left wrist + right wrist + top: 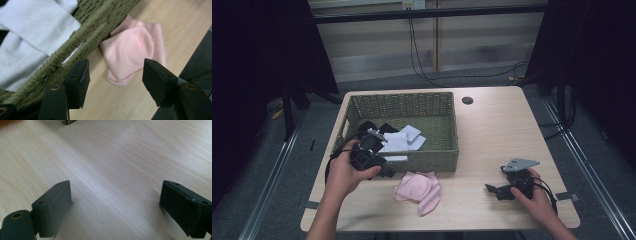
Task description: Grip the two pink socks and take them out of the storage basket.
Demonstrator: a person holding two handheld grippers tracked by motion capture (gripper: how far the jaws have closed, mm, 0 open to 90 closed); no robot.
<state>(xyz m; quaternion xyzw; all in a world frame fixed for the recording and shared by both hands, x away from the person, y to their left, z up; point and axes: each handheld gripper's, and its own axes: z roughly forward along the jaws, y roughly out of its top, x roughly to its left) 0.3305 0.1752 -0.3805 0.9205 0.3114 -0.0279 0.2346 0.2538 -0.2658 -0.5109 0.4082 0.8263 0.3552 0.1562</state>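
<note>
High view fixed above the near edge, facing 12 o'clock and down over the whole worktop [492,130], left gripper view close over the basket [82,37] rim and pink cloth [130,52], both shared with the high view, right gripper view low over bare wood.

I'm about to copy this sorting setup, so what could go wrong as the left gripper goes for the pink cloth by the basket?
The left gripper has its jaws open right beside the woven basket, so one jaw might catch the wall and shift it. The pink cloth lies folded in layers against that wall; a pinch may lift only the top layer. The right gripper rests apart, too far off to steady anything.
</note>
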